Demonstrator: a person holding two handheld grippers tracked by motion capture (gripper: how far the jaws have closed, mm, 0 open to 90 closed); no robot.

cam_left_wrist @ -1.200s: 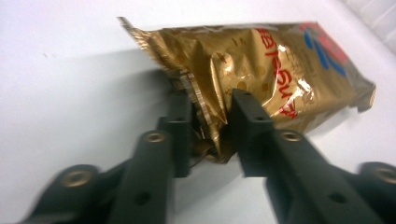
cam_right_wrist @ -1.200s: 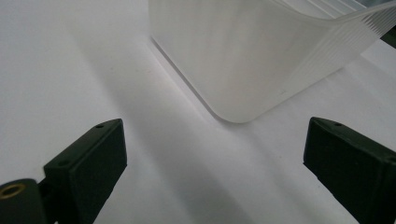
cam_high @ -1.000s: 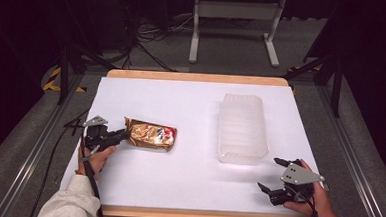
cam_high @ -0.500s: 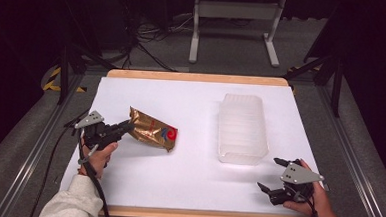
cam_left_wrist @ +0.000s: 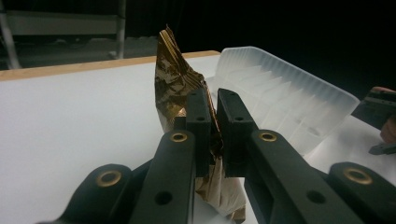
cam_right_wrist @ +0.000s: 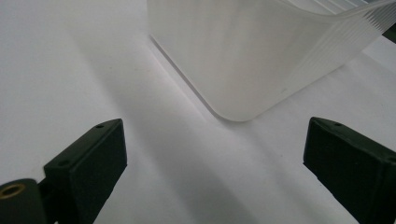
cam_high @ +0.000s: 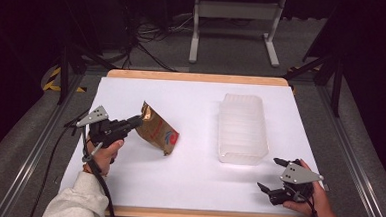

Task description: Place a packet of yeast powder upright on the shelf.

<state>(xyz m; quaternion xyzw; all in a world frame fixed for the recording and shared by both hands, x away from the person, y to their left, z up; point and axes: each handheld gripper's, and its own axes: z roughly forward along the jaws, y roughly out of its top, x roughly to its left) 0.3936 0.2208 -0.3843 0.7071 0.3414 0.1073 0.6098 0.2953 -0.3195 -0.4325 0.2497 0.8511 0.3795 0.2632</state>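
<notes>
the left gripper (cam_high: 136,120) is clamped on the crinkled edge of a gold snack packet (cam_high: 158,130); its jaws have just been closing, and in the left gripper view the foil (cam_left_wrist: 177,79) is seen pinched flat between the two black pads. the packet is held tilted above the white table (cam_high: 177,183), left of centre, its sealed top end highest and its lower corner close to the surface; whether that corner is touching cannot be told. a clear plastic bin (cam_high: 242,127) stands well apart to the right, open side up.

the step in hand is judged to be a lift and carry toward that bin. it would be done well if the pinch were kept firm on the foil seam, since thin foil can slip or tear when jerked. the packet should be raised until its hanging corner is free of the table before any sideways travel is begun, and the bin's near wall should be cleared from above rather than brushed.

the left hand (cam_high: 102,151) is wrapped round the gripper's handle, forearm coming in from the lower left, the jaws pointed level toward the right. the right gripper (cam_high: 271,176) is held low near the table's front edge, just beside the bin's near corner (cam_right_wrist: 238,93), its jaws spread wide with nothing between them.
</notes>
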